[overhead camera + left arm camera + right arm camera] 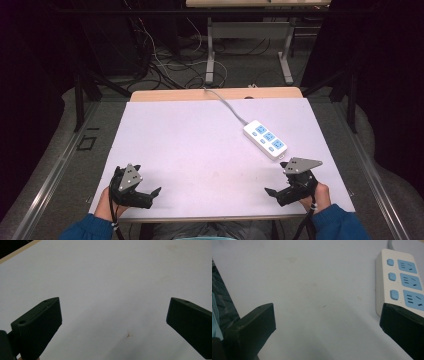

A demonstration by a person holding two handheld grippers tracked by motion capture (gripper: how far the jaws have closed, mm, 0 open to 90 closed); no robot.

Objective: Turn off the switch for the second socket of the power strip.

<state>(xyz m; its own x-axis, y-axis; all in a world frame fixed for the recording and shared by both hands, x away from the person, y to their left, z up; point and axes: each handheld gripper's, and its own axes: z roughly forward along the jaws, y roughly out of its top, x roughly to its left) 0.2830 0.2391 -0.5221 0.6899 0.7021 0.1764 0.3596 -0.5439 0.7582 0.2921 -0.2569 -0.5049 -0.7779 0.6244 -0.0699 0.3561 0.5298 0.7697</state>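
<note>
Right claw (276,193): jaws wide, nothing between them, resting at the table's (200,150) near edge. The power strip (265,139) lies flat just beyond it, toward the far side; its near end sits behind one jaw tip in the right gripper view. Left claw (150,196): jaws wide, empty, well apart from the strip.

No legible text, brand, number or sign was present in any view. The power strip (265,139) on the tabletop (190,145) carried three blue socket faces and three blue buttons, all unlettered; its white housing (382,285) bore no readable marking in the right gripper view. The grey plates on the hand-held grippers showed holes only, without lettering.
</note>
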